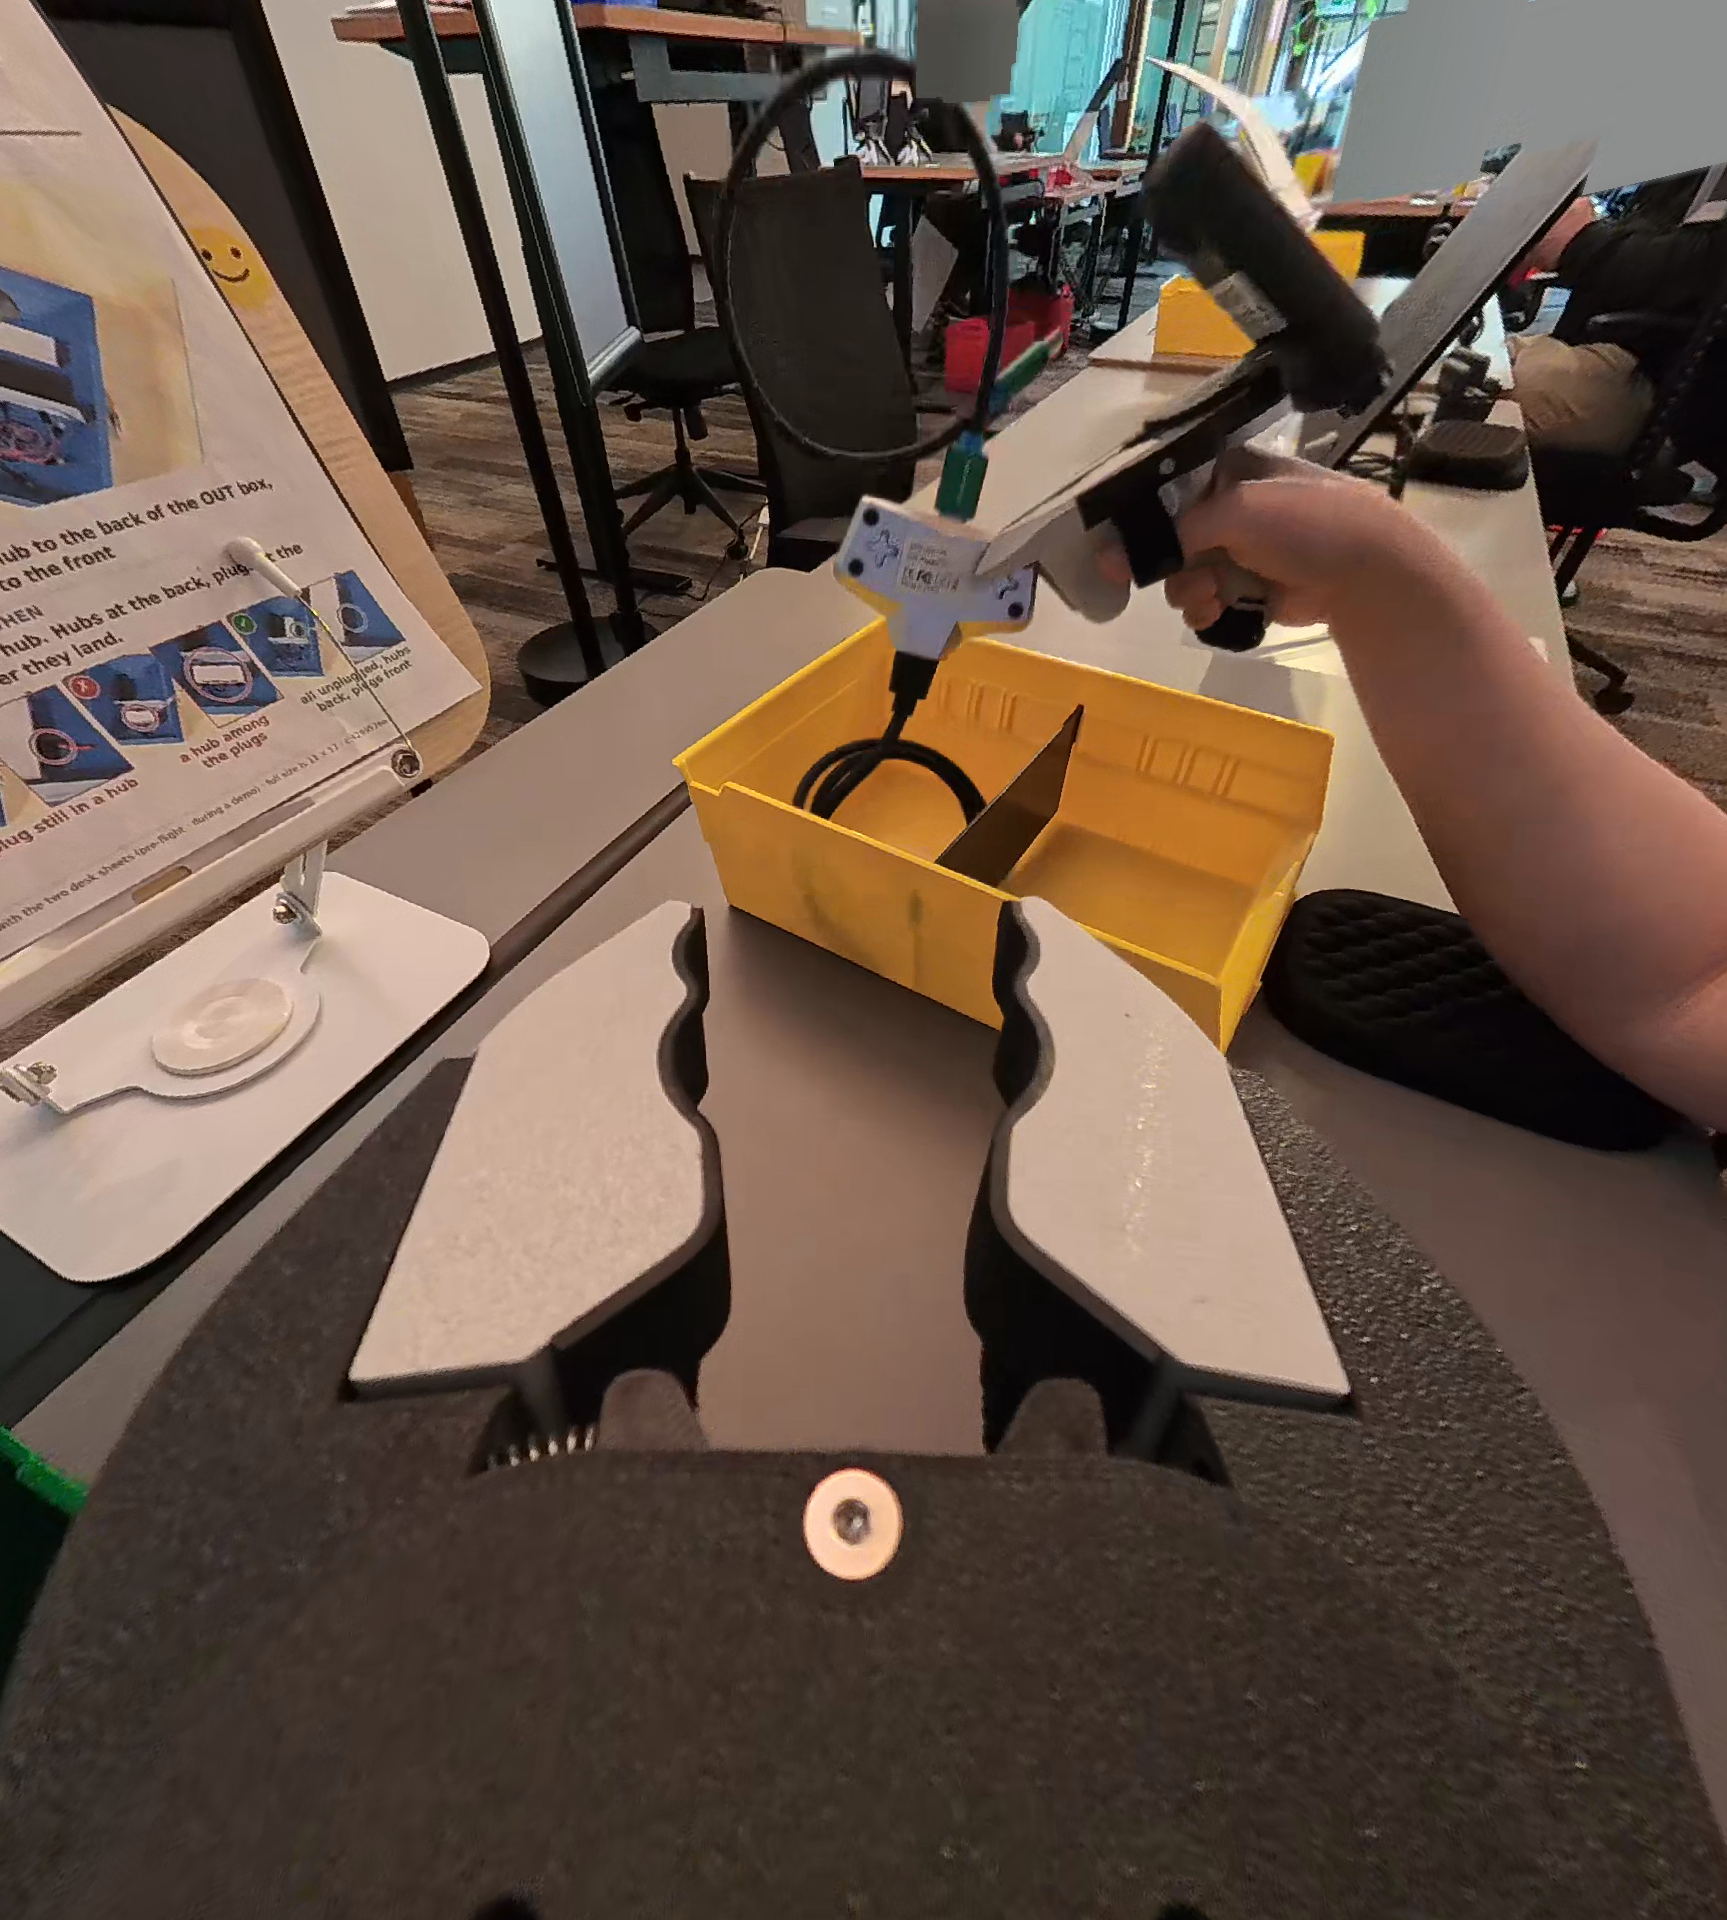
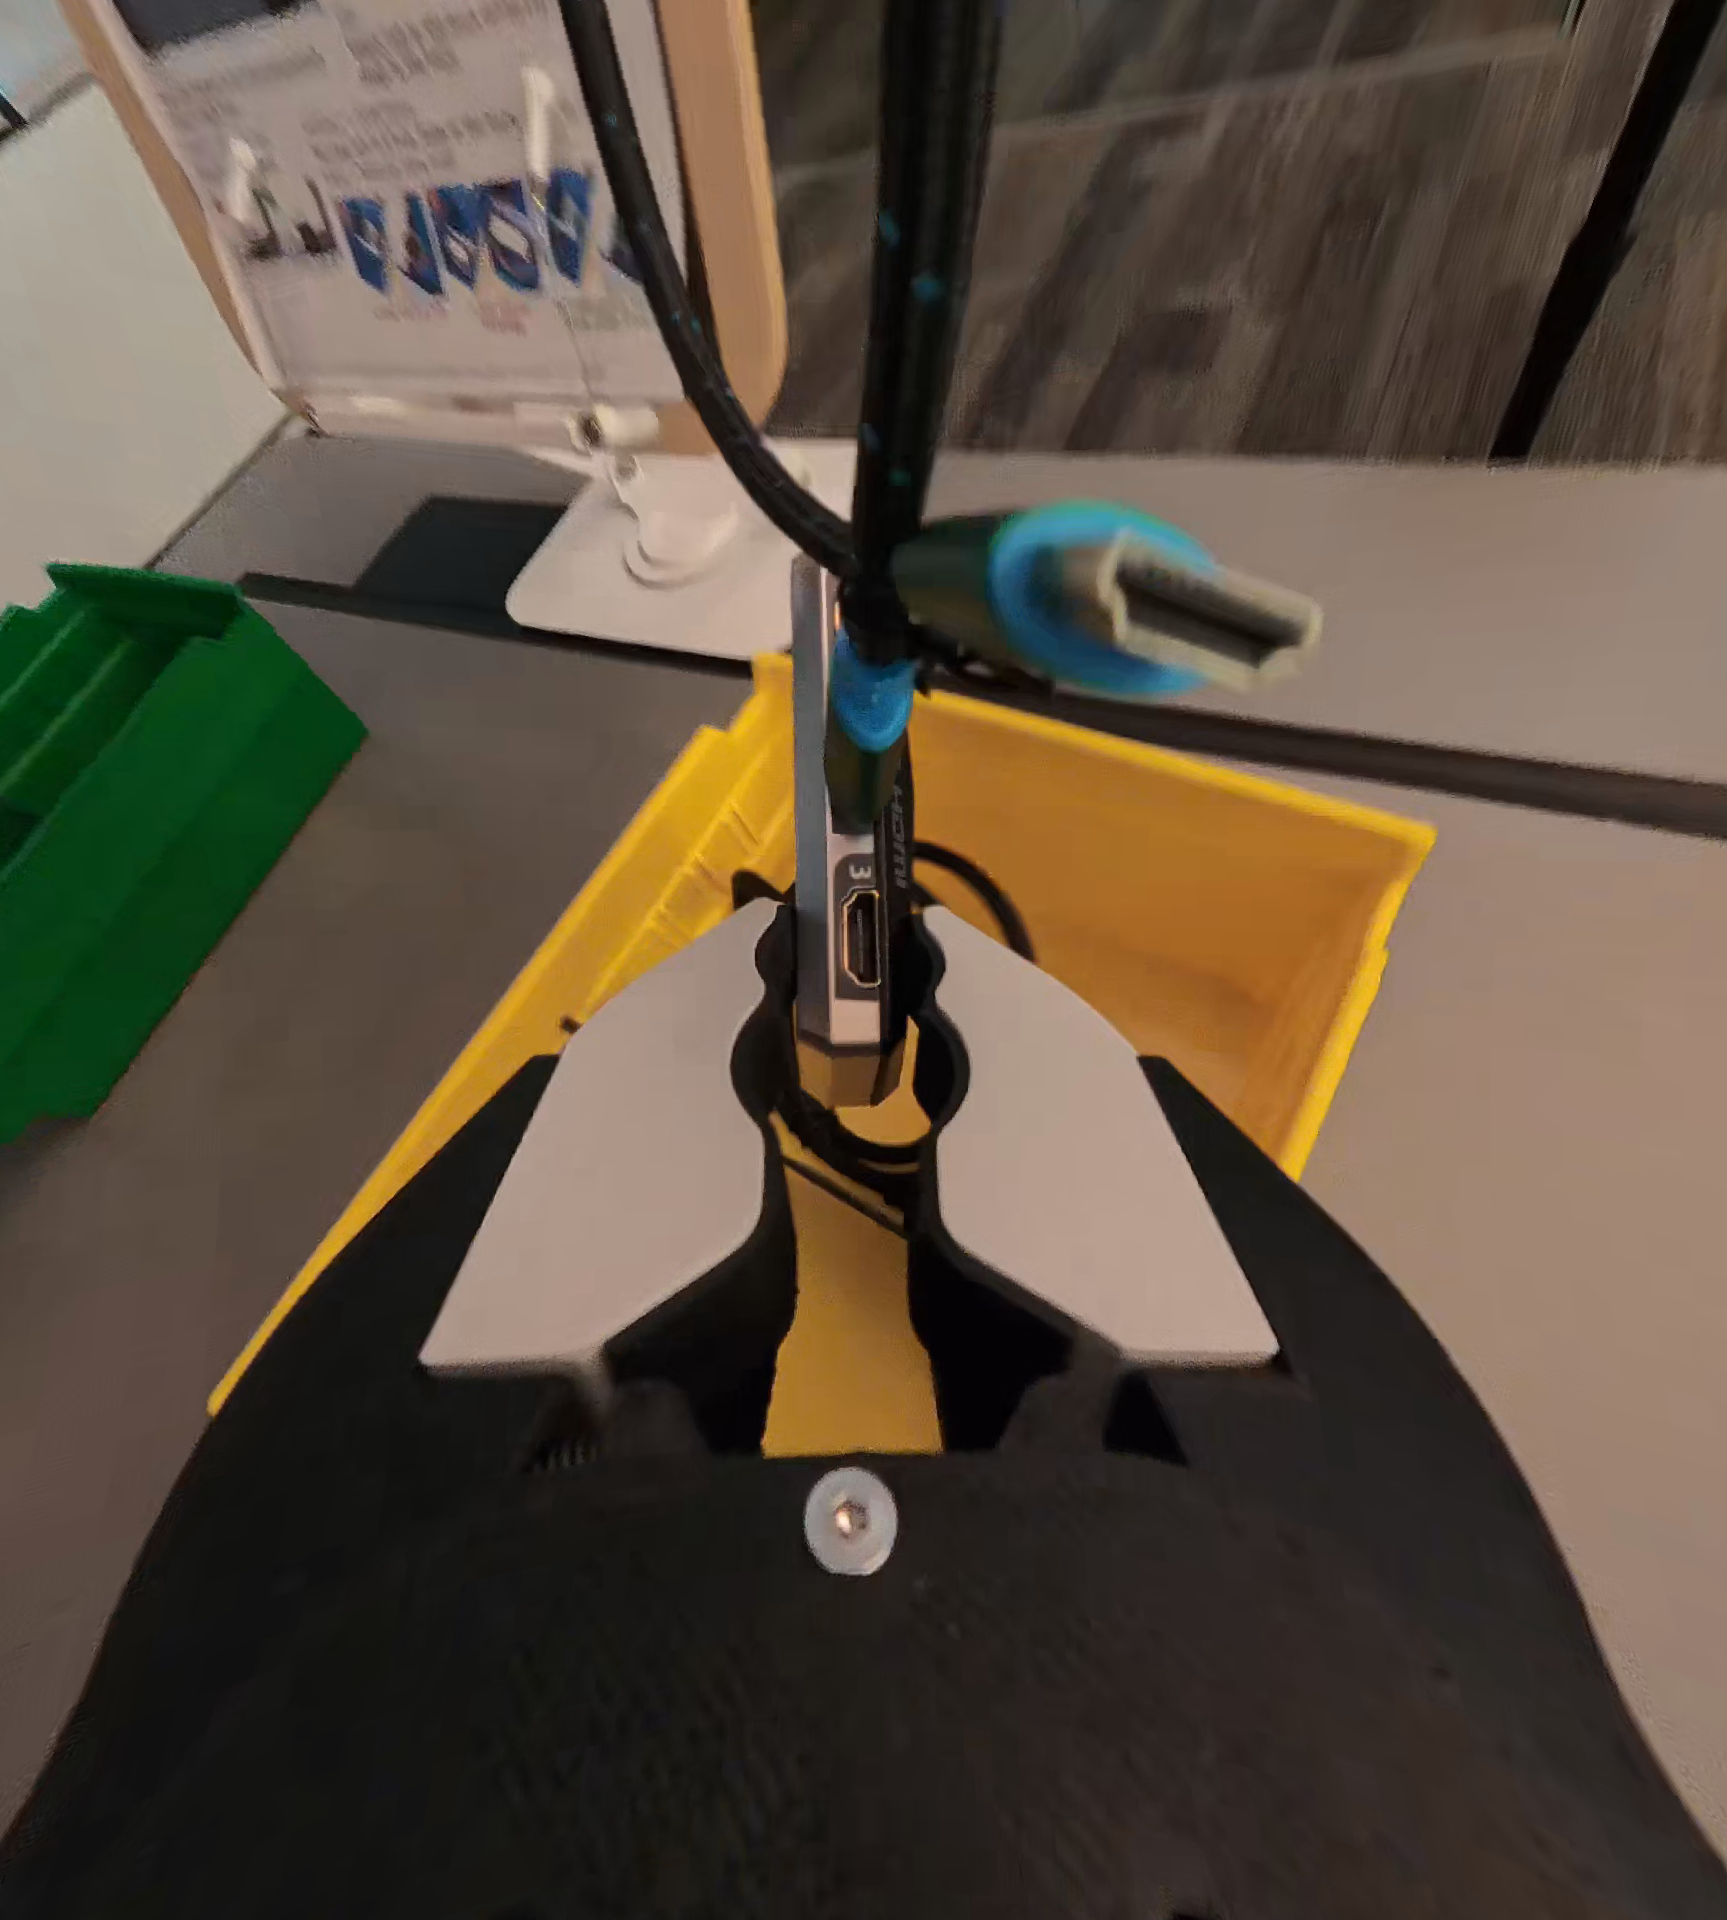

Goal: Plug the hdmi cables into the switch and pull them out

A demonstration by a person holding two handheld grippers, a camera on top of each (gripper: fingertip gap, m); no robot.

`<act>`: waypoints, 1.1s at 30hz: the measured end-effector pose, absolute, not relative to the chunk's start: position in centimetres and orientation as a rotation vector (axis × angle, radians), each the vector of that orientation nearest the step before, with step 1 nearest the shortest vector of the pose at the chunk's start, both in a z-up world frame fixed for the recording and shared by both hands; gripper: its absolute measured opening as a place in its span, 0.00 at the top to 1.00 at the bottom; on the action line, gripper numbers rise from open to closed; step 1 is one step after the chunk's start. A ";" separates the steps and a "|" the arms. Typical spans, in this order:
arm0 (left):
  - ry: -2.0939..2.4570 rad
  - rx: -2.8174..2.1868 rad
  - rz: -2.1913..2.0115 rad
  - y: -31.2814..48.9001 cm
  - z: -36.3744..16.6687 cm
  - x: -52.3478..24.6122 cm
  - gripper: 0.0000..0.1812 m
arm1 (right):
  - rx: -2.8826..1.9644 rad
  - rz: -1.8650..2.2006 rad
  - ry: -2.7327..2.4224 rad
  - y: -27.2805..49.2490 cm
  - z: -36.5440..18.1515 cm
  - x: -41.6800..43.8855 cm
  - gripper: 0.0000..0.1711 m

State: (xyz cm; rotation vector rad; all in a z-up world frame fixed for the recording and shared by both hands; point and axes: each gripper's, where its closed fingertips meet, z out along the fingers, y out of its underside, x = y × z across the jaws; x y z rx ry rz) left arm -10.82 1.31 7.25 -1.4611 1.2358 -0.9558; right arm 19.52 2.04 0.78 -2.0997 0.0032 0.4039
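Observation:
My right gripper (image 2: pixel 851 935) is shut on the grey HDMI switch (image 2: pixel 817 831) and holds it edge-on above the yellow bin (image 2: pixel 1202 935). A black braided cable's blue-collared plug (image 2: pixel 864 748) sits in the switch; one port below it shows empty. The cable's other plug (image 2: pixel 1150 613) hangs free to the right. In the left wrist view the switch (image 1: pixel 926 571) is held by the right gripper (image 1: pixel 994 561) over the yellow bin (image 1: pixel 838 894), with its own black lead coiled in the bin's far compartment (image 1: pixel 890 779). My left gripper (image 1: pixel 848 935) is open and empty in front of the bin.
A black divider (image 1: pixel 1015 810) splits the yellow bin. A green bin (image 2: pixel 111 831) stands to the left. An instruction sheet on a white stand (image 1: pixel 163 582) is at the left. A black padded rest (image 1: pixel 1441 1008) and a person's forearm (image 1: pixel 1565 831) are at the right. About 30 cm separates my left fingertips from my right.

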 end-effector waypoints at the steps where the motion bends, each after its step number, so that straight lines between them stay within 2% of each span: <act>1: 1.241 -1.463 -0.949 1.3 7.1 -10.7 0.71 | -2.147 0.399 0.026 2.2 -0.3 19.7 0.88; 8: 1.277 -1.479 -0.925 1.0 6.2 -10.1 0.71 | -2.323 0.429 0.162 2.3 -5.1 21.2 0.89; 11: 1.287 -1.486 -0.919 1.0 5.8 -9.9 0.71 | -2.405 0.392 0.188 1.9 -6.9 22.0 0.85; 20: 1.308 -1.497 -0.898 0.9 5.3 -9.7 0.71 | -2.537 0.147 0.144 1.0 -7.6 22.5 0.80; 27: 1.304 -1.503 -0.892 1.0 5.5 -10.0 0.71 | -2.568 0.340 0.146 -0.7 -7.1 21.6 0.80; 33: 1.289 -1.502 -0.893 1.2 5.8 -10.2 0.72 | -2.575 0.339 0.164 -3.1 -6.4 23.5 0.85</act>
